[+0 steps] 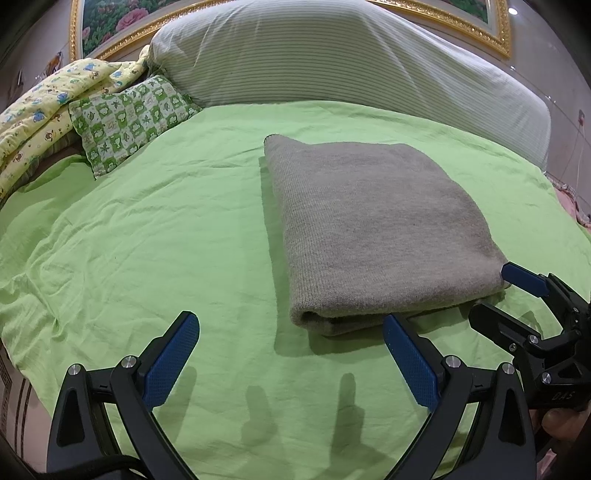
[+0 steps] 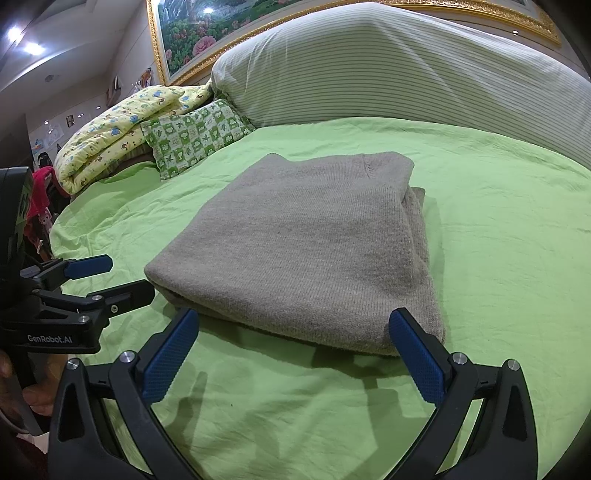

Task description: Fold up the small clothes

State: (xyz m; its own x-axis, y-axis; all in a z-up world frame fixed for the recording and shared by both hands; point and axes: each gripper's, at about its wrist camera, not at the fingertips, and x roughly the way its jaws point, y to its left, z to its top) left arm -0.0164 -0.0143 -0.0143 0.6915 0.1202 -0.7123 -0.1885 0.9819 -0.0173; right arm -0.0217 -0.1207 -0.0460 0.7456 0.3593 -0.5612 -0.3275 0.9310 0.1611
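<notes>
A grey knit garment (image 1: 373,229) lies folded into a thick rectangle on the green bedsheet (image 1: 147,240); it also shows in the right wrist view (image 2: 306,251). My left gripper (image 1: 291,328) is open and empty, just in front of the garment's near left corner. My right gripper (image 2: 293,325) is open and empty, its fingers straddling the garment's near edge without holding it. The right gripper also shows in the left wrist view (image 1: 498,291) at the garment's near right corner. The left gripper shows in the right wrist view (image 2: 122,277) at the left.
A large striped pillow (image 1: 332,62) lies across the head of the bed. A green patterned small pillow (image 1: 129,118) and a yellow printed quilt (image 1: 48,107) sit at the far left. A gold-framed picture (image 2: 192,33) hangs behind.
</notes>
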